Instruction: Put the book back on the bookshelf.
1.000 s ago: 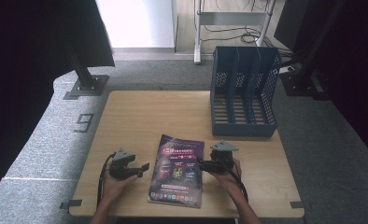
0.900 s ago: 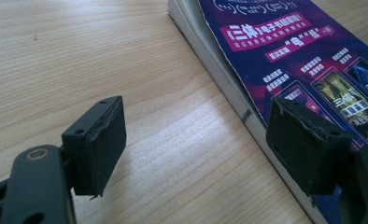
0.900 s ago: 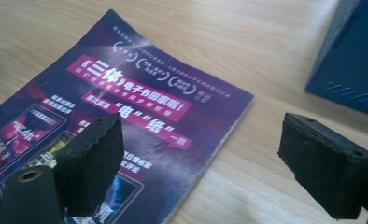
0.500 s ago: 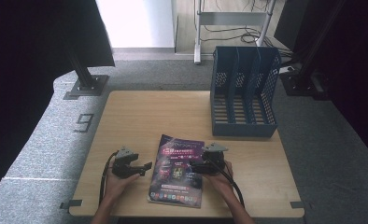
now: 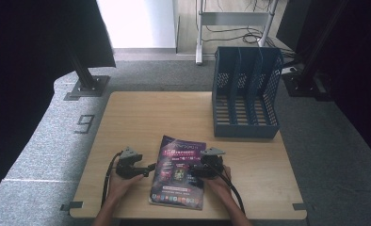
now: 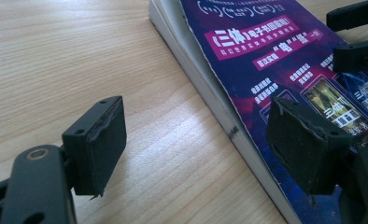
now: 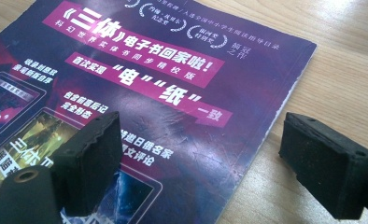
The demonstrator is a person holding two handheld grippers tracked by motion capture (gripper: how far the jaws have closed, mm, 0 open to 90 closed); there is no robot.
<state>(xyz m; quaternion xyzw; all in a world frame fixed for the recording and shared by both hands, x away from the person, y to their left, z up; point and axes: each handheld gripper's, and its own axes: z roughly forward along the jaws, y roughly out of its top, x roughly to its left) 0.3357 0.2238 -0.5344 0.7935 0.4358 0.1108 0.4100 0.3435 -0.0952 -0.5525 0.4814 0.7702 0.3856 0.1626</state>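
A purple magazine (image 5: 178, 173) with white and pink print lies flat near the table's front edge. My left gripper (image 5: 149, 167) is at its left edge and stands open. In the left gripper view (image 6: 198, 144) one jaw hangs over bare wood and the other over the cover (image 6: 275, 60), with the page stack's edge between them. My right gripper (image 5: 194, 170) is open at the magazine's right side. In the right gripper view (image 7: 203, 158) its left jaw is above the cover (image 7: 163, 84) and its right jaw above the wood. Nothing is held.
A blue mesh file rack (image 5: 245, 96) with several upright slots stands at the table's back right. The wooden table (image 5: 146, 117) is bare behind the magazine. The right gripper's jaws (image 6: 355, 32) appear at the top right of the left gripper view. Grey carpet surrounds the table.
My right gripper has slid left from beside the magazine until its jaws straddle the right edge. The left gripper has edged slightly nearer the left edge.
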